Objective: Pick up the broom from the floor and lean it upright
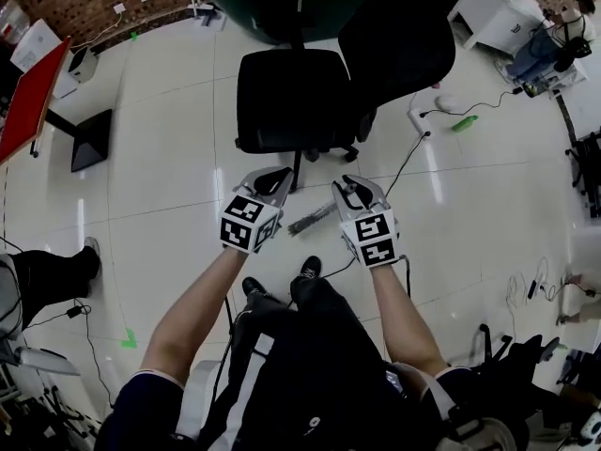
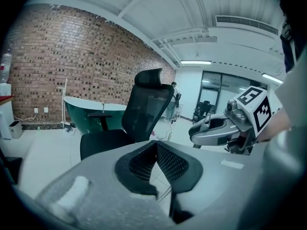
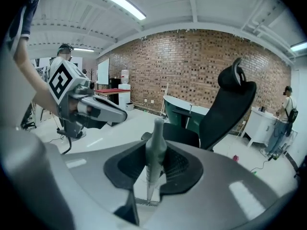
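Centre frame, the broom [image 3: 155, 145] is gripped by its handle in the right claw [image 1: 353, 186] for standing upright; the left claw [image 1: 272, 177] is closed, empty.

Both arms are out in front with elbows bent, left forearm [image 1: 192, 308] and right forearm [image 1: 406, 318] bare and angling slightly inward. The grippers sit side by side, near each other but apart, both pitched a bit downward. Left gripper [image 1: 272, 178]: jaw tips meet, empty. Right gripper [image 1: 352, 188]: jaws clamped on the broom handle [image 3: 156, 143], with a pad pressing it from each side and the handle's end sticking out past the jaws. The marker cubes [image 1: 248, 222] on both grippers face up. Wrists are in line with the forearms.
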`<action>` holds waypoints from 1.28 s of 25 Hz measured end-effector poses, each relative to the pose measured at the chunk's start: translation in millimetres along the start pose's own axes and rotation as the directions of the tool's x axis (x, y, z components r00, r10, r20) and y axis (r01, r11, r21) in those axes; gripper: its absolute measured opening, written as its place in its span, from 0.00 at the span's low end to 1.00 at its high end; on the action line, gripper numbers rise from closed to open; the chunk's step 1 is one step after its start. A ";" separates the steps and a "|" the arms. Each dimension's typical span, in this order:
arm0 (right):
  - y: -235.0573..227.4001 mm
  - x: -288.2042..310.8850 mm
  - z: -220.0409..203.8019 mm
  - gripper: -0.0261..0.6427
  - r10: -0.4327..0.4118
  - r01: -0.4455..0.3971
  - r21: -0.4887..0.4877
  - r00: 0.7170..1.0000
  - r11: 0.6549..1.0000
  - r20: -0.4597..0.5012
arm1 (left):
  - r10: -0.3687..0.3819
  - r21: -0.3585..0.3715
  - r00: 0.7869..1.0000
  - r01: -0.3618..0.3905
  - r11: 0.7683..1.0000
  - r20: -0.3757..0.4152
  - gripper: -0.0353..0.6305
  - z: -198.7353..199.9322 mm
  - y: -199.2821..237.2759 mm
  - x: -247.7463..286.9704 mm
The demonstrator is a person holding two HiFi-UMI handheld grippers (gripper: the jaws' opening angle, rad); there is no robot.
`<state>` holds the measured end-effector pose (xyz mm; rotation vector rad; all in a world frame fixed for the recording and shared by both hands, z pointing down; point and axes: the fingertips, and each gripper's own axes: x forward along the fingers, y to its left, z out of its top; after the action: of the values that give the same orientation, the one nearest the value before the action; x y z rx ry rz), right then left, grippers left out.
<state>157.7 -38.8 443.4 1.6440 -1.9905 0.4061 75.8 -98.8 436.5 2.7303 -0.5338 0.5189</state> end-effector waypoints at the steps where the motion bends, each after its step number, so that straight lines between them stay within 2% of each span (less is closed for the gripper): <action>1: -11.6 -3.6 -2.7 0.16 -0.014 0.014 0.002 1.000 1.000 0.000 | -0.009 0.014 1.000 0.009 1.000 0.002 0.06 5.1 -6.6 6.7; 8: -76.3 -21.4 -20.1 0.16 -0.117 0.117 0.024 0.993 0.993 -0.019 | -0.080 0.064 0.997 0.080 0.995 -0.012 0.06 26.0 -44.6 44.6; 15: -115.8 -18.2 -24.5 0.16 -0.180 0.183 0.069 0.982 0.981 -0.052 | -0.153 0.105 0.988 0.154 0.983 -0.015 0.06 45.9 -54.7 80.1; 21: -144.9 3.3 -41.4 0.17 -0.220 0.233 0.111 0.968 0.966 -0.121 | -0.216 0.115 0.976 0.218 0.969 -0.029 0.06 59.1 -47.7 117.3; 25: -160.0 32.7 -46.4 0.17 -0.229 0.249 0.114 0.959 0.962 -0.167 | -0.246 0.115 0.969 0.249 0.962 -0.039 0.06 68.5 -27.9 140.3; 32: -168.0 89.5 -47.0 0.17 -0.205 0.236 0.105 0.948 0.966 -0.243 | -0.263 0.067 0.964 0.266 0.962 -0.050 0.06 75.7 12.2 156.0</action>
<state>319.1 -123.0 516.4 1.7896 -1.6194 0.6253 227.5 -183.8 435.1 2.7938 -0.1367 0.5315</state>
